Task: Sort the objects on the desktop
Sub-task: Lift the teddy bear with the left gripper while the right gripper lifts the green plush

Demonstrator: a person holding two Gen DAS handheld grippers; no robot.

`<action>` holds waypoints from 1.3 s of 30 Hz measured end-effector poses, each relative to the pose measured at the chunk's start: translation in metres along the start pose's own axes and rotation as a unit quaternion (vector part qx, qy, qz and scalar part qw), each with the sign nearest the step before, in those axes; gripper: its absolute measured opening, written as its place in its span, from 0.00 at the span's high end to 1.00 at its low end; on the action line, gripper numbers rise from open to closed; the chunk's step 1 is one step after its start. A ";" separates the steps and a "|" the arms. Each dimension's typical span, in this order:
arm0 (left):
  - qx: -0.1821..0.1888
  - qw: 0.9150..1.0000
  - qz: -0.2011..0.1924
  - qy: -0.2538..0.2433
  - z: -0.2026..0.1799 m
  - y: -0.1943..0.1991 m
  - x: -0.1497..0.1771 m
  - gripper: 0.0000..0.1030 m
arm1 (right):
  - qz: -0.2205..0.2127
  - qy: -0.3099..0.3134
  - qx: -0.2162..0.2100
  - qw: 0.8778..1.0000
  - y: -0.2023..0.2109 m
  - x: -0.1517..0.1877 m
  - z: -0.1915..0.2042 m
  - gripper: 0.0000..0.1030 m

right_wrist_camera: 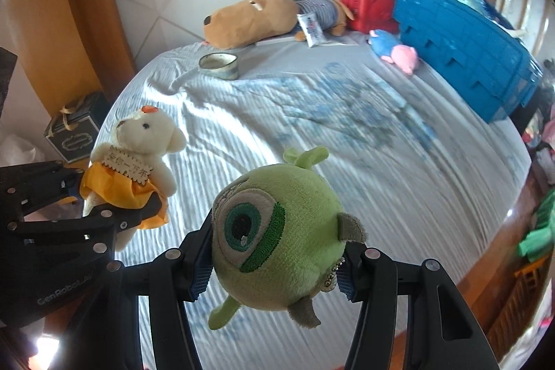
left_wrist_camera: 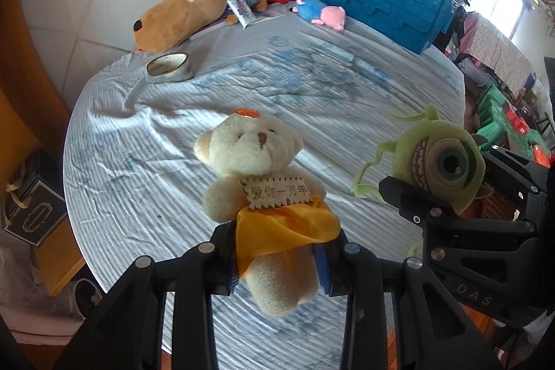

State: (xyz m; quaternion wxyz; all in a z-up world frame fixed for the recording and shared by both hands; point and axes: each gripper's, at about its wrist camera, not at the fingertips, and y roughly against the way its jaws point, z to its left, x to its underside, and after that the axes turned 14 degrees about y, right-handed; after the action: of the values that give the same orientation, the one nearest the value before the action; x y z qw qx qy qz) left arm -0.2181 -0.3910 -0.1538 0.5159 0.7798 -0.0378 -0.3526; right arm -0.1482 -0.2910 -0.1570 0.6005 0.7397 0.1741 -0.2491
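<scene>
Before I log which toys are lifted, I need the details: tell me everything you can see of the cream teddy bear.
The cream teddy bear is a small plush with a brown nose, dark eyes, an orange tag on its head, a yellow fabric skirt and a biscuit-shaped wooden plaque with Chinese characters on its chest. It hangs upright above the cloth-covered table, clamped at the waist by the left gripper; nothing else touches it.

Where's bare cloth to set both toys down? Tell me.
Free: the wide middle of the tablecloth, between the ceramic cup and the blue crate. Crowded: the back edge, with dog plush, red bag and pink-and-blue plush.
</scene>
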 end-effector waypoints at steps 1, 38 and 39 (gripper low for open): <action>-0.001 1.000 -0.003 -0.001 -0.008 0.002 0.001 0.68 | -0.003 0.001 0.000 1.000 0.004 0.003 -0.005 0.45; 0.006 0.996 -0.082 0.018 -0.337 -0.079 -0.127 0.68 | -0.064 0.059 0.021 0.996 0.032 0.005 -0.373 0.45; 0.007 0.996 -0.082 0.020 -0.339 -0.084 -0.136 0.68 | -0.063 0.064 0.021 0.996 0.028 -0.002 -0.381 0.45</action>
State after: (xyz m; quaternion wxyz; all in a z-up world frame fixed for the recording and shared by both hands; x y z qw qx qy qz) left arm -0.1452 -0.0307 -0.0798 0.4809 0.7907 0.0343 -0.3774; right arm -0.0739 0.0742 -0.0747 0.5553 0.7543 0.2526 -0.2425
